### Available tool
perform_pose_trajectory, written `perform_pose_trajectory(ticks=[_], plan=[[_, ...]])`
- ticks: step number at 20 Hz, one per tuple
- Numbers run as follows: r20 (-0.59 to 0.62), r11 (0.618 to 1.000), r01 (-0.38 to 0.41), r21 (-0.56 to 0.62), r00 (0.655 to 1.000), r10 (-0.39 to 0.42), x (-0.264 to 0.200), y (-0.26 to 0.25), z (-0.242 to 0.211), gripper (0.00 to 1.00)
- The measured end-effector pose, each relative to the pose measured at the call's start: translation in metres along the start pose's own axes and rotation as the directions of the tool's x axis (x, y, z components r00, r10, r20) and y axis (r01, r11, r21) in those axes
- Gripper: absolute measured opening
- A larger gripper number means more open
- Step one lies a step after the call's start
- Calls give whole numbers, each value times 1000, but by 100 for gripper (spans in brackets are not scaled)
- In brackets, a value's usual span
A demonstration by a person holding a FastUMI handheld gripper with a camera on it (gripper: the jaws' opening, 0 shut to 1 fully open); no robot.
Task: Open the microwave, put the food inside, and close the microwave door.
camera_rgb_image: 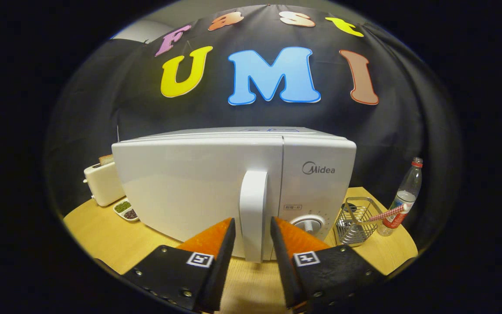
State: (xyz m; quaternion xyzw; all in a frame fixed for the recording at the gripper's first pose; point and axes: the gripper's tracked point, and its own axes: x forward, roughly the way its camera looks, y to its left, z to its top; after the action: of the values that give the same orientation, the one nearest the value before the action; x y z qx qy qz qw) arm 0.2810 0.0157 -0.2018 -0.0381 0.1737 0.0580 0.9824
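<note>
A white microwave (pixel 198 183) stands on the wooden table with its door shut. Its upright white handle (pixel 253 192) runs down the door's right side, next to the control panel with a round knob (pixel 307 223). My gripper (pixel 253 220) is open, one finger on each side of the handle's lower part. A narrow gap shows between each fingertip and the handle. A small white dish (pixel 127 210) with green and dark food sits left of the microwave.
A white toaster (pixel 102 183) with a slice of bread in it stands at the back left. Right of the microwave are a wire basket (pixel 357 220) and a clear bottle (pixel 403 198) with a red cap. Bare table (pixel 107 240) lies below the fingers.
</note>
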Motion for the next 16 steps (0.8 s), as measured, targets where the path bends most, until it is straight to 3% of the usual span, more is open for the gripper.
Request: perform_pose_trajectory(ticks=[1,2,4,6,7,10,11,12,16], plan=[[-12,1000,-8,2,1000,8,1,4,-1,46],[-30,1000,23,-14,999,-23,2,0,-2,46],[-25,999,25,-21,999,-25,7,-2,-4,27],[-31,999,43,-14,999,-44,-1,3,0,27],[-49,999,50,-12,998,-50,1,1,-2,18],[-67,999,43,22,997,-41,-5,3,-2,18],[-70,999,40,10,997,-39,-3,3,-4,10],[-79,999,38,8,996,-37,-14,7,-6,10],[-33,997,25,-78,999,-28,-54,27,-19,10]])
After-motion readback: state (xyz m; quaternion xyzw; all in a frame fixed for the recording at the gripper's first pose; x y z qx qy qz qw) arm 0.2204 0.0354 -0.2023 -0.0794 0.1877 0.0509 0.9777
